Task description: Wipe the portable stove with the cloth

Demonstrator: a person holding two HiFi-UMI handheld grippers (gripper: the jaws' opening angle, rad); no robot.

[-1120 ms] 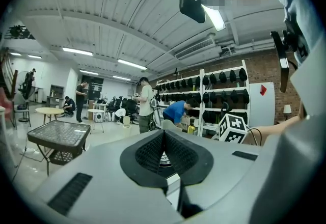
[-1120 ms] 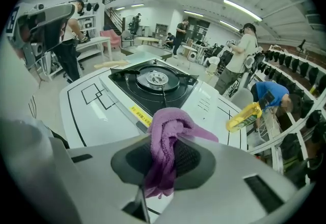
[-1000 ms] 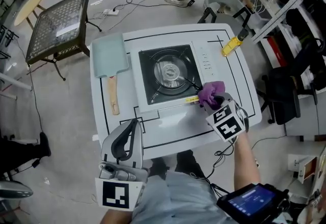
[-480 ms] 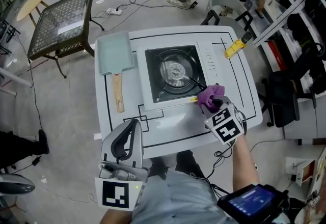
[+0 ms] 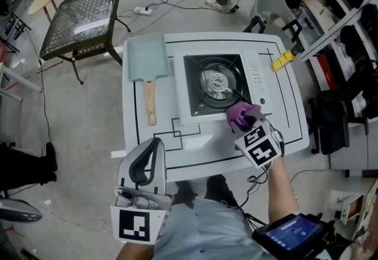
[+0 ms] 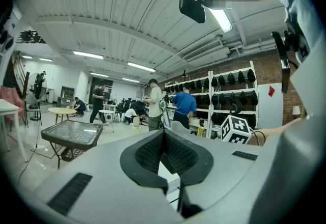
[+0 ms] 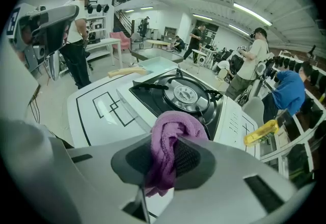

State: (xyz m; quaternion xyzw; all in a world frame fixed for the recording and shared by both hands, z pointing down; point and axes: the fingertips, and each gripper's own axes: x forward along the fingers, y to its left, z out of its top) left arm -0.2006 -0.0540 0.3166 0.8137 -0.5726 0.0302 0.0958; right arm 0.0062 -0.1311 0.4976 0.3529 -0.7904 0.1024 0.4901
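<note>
The right gripper [image 5: 247,122] squeezes the bunched purple cloth [image 5: 239,113] between its jaws. The cloth has slid a little to the left along the near right corner of the black and white portable stove [image 5: 201,87], so the wiping looks under way. The left gripper [image 5: 155,143] waits low by the table's near edge, jaws together, holding nothing.

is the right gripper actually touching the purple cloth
Touching. The right gripper view shows the right gripper with both jaws pressed onto the purple cloth bunched between them.
</note>
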